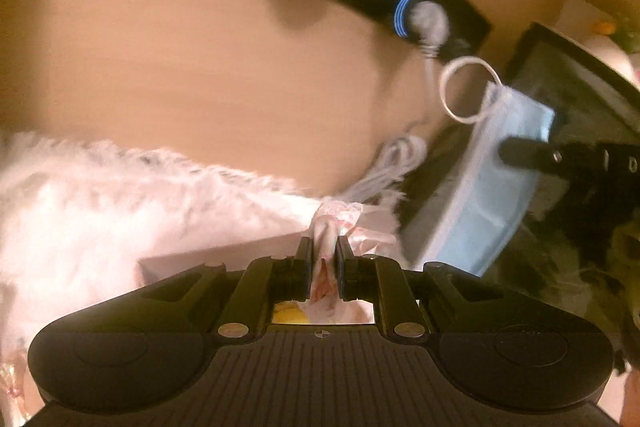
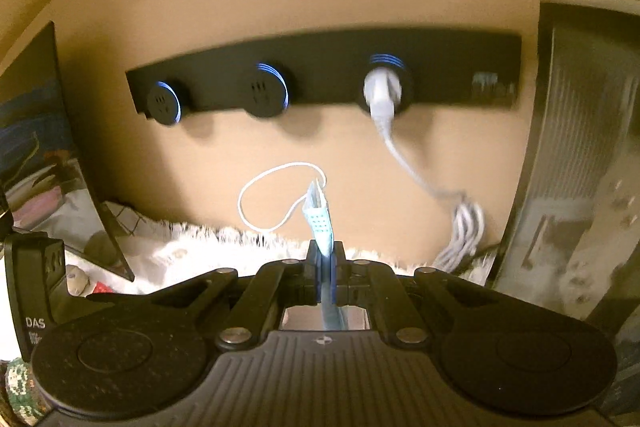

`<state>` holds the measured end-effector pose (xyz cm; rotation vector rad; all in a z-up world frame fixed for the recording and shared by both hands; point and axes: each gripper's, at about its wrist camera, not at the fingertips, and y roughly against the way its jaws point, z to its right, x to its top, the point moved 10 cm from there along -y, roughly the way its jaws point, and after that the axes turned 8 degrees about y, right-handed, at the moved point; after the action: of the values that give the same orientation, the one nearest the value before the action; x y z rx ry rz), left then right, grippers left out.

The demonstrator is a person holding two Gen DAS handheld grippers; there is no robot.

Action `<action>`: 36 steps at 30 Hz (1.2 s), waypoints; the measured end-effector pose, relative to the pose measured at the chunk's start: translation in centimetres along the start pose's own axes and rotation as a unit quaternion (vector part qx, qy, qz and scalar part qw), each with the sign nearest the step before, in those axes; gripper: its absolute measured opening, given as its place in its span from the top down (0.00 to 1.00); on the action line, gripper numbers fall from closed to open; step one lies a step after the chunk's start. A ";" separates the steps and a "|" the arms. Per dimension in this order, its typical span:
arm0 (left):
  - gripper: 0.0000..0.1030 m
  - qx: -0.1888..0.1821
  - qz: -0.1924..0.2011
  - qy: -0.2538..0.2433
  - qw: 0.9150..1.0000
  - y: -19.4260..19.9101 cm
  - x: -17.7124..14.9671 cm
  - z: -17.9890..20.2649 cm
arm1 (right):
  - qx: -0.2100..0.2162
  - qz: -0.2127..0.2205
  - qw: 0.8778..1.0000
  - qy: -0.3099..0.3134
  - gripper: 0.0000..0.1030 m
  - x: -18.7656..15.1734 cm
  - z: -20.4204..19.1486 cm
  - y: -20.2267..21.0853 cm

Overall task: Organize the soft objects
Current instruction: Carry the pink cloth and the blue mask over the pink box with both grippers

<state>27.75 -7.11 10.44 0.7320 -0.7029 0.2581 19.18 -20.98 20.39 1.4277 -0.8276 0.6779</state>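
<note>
My left gripper point(image 1: 325, 247) is shut on a small pink-and-white lacy cloth point(image 1: 340, 217), held above a white fluffy rug point(image 1: 80, 211). My right gripper point(image 2: 325, 251) is shut on the edge of a light blue face mask point(image 2: 320, 221), whose white ear loop point(image 2: 276, 195) curls up to the left. In the left wrist view the same mask point(image 1: 486, 187) hangs at the right with its ear loop point(image 1: 468, 91) above, pinched by the other gripper's fingers point(image 1: 524, 151).
A black power strip point(image 2: 320, 75) with blue-ringed sockets is fixed to the beige wall. A white plug and coiled cable point(image 2: 460, 227) hang from it. A dark screen point(image 1: 580, 99) stands at right, and a grey appliance point(image 2: 580, 167). The fluffy rug point(image 2: 180, 255) lies below.
</note>
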 end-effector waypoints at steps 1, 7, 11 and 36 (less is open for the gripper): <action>0.86 0.009 0.004 0.002 1.000 0.0 0.1 -0.5 | 0.003 -0.004 1.000 -0.004 0.96 -0.3 0.1 -0.4; 0.86 0.053 0.003 0.042 0.998 -0.4 -1.2 -4.1 | 0.037 -0.032 0.998 -0.025 0.96 -1.2 -1.1 -3.0; 0.84 0.052 -0.033 0.060 0.996 -2.4 -2.9 -5.4 | 0.050 -0.049 0.997 -0.030 0.96 -2.1 -2.4 -4.7; 0.75 0.033 -0.063 -0.030 0.997 -2.2 -4.8 -3.4 | 0.062 -0.189 0.977 -0.080 0.96 -12.1 -2.9 -15.7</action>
<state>26.80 -6.32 4.26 0.8464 -0.7037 0.1445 25.49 -17.96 1.62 1.7126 -0.6183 0.3307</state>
